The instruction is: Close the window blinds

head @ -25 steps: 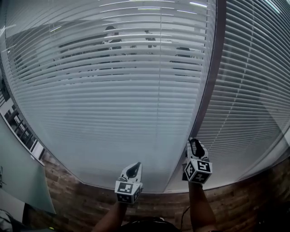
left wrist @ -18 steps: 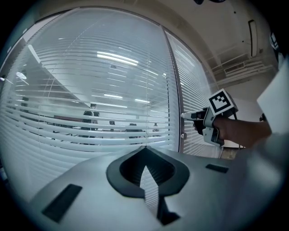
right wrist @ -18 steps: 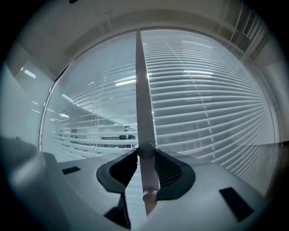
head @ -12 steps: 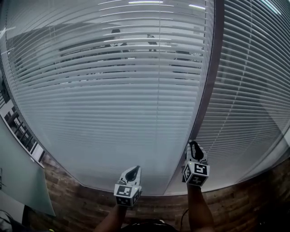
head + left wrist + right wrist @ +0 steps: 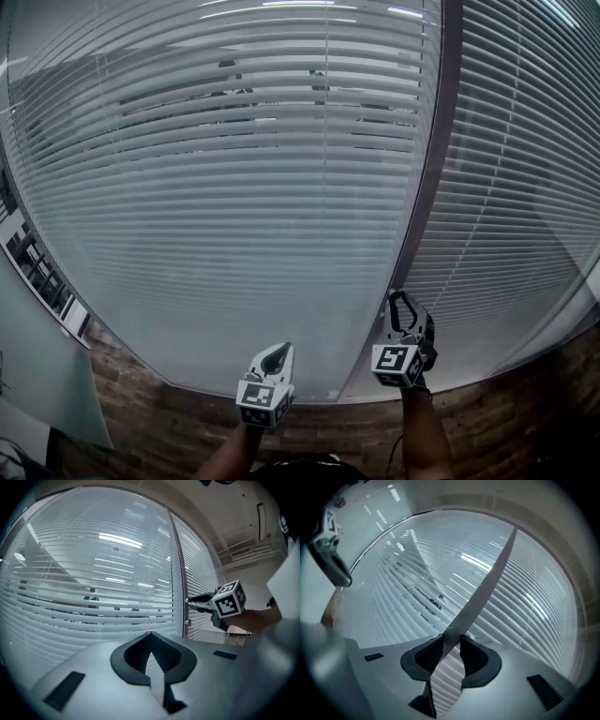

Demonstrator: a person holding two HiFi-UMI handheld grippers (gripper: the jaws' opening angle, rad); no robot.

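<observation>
The right hand-held gripper [image 5: 401, 302] pinches the small knob [image 5: 451, 636] on the window frame [image 5: 429, 187], placed to tilt the slats [image 5: 234, 206] closed, while the left hand-held gripper [image 5: 278, 351] idles, jaws together and empty.

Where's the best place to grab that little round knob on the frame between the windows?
Grip the small round grey knob by its curved sides, one jaw either side, coming straight at it from the room: it sticks out from the grey upright frame, leaving its sides free.
</observation>
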